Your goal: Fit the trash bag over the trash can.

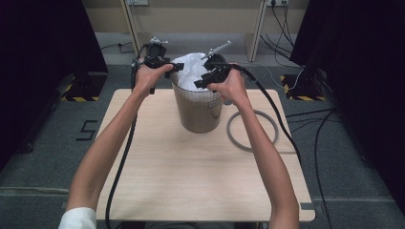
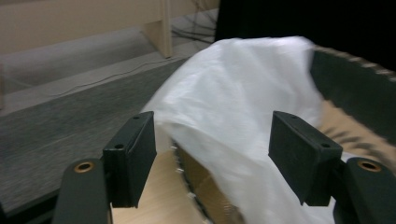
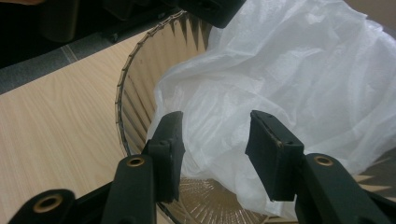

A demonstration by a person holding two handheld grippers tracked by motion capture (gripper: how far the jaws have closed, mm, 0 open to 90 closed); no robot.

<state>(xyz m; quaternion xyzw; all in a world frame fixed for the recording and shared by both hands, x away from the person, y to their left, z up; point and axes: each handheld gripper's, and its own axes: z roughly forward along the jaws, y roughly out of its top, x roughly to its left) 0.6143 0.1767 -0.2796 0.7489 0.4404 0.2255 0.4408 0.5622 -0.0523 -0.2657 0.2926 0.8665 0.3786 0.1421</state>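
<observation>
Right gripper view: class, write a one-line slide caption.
Open right gripper poised over white bag inside the ribbed translucent bin on the wooden table.

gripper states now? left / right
Left gripper: open, jaws either side of the white bag at the bin rim, not clamped.
Right gripper: open, jaws apart over the bag inside the bin.

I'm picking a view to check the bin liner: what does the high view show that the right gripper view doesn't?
High view alone: the grey ring lying on the table beside the bin, both hands, the left hand at the rim, and trailing cables. Right gripper view alone: the bin's ribbed inner wall and base, and the right gripper with jaws open around a fold of bag. Both: the white bag in the bin and the wooden table.
</observation>
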